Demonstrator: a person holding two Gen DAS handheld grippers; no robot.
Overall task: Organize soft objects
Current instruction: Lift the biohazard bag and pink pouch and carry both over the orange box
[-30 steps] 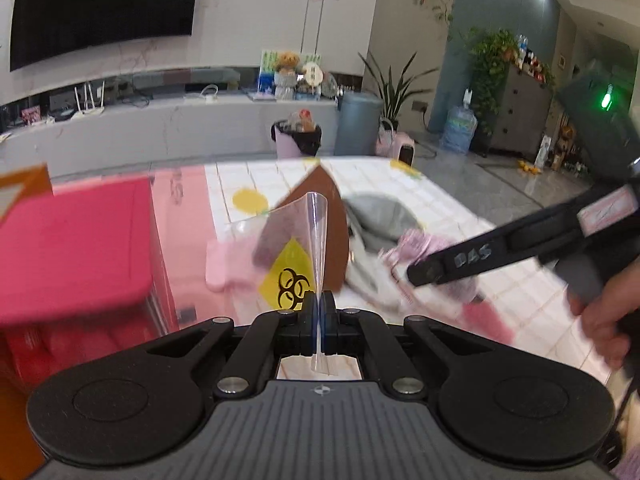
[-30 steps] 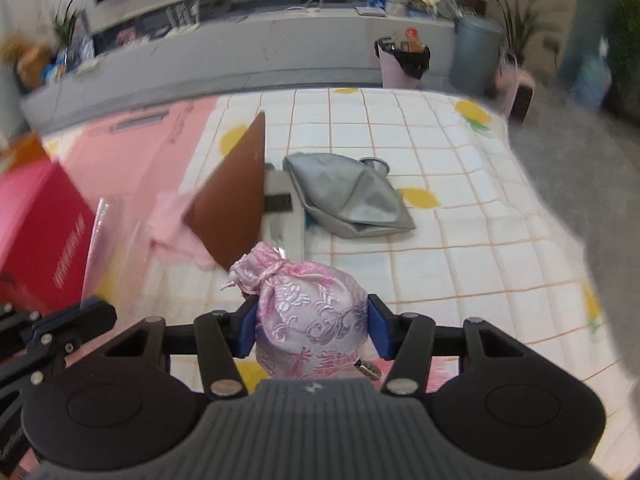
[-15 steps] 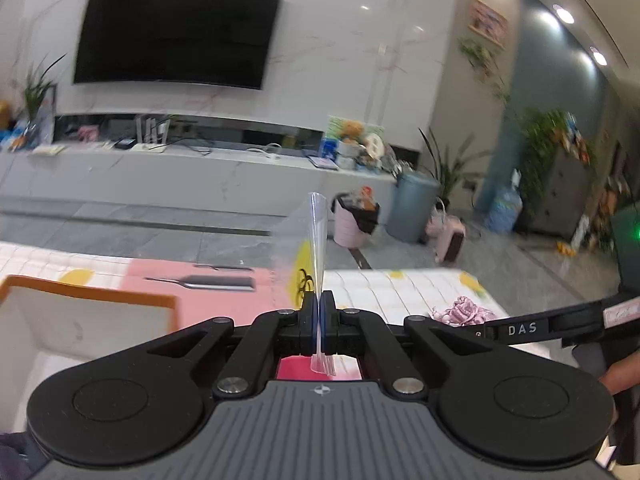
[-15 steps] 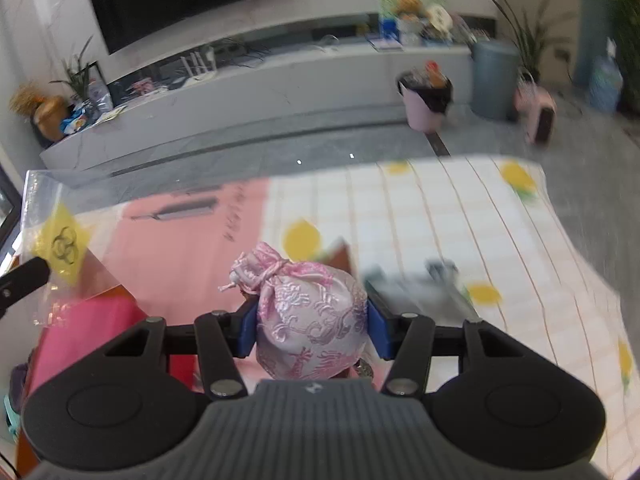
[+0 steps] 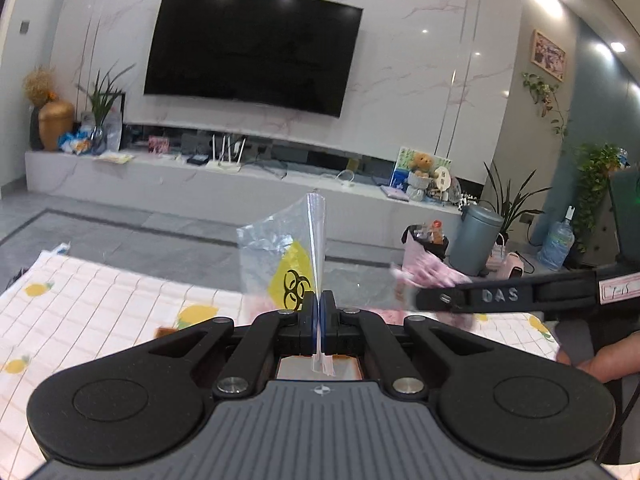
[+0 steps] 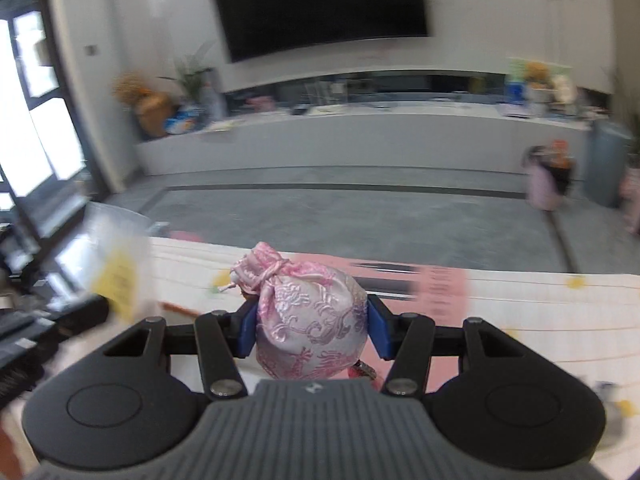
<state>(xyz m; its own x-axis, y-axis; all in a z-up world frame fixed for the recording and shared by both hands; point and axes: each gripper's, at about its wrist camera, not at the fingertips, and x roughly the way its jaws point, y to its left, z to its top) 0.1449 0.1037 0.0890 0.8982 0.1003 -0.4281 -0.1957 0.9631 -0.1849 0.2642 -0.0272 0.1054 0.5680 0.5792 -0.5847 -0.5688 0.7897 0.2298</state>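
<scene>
Pouch and bag both up off the table!

Right gripper [image 6: 311, 330] squeezes the soft pink brocade drawstring pouch [image 6: 310, 320] at its plump middle: light, squashy, slippery. Left gripper [image 5: 319, 314], pressed together, pinches the flimsy clear plastic bag [image 5: 280, 256], yellow biohazard label ahead. "DAS" reads on the right one's finger.

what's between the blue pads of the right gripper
A pink embroidered drawstring pouch, pinched between both pads of the right gripper; the right wrist view shows it.
</scene>
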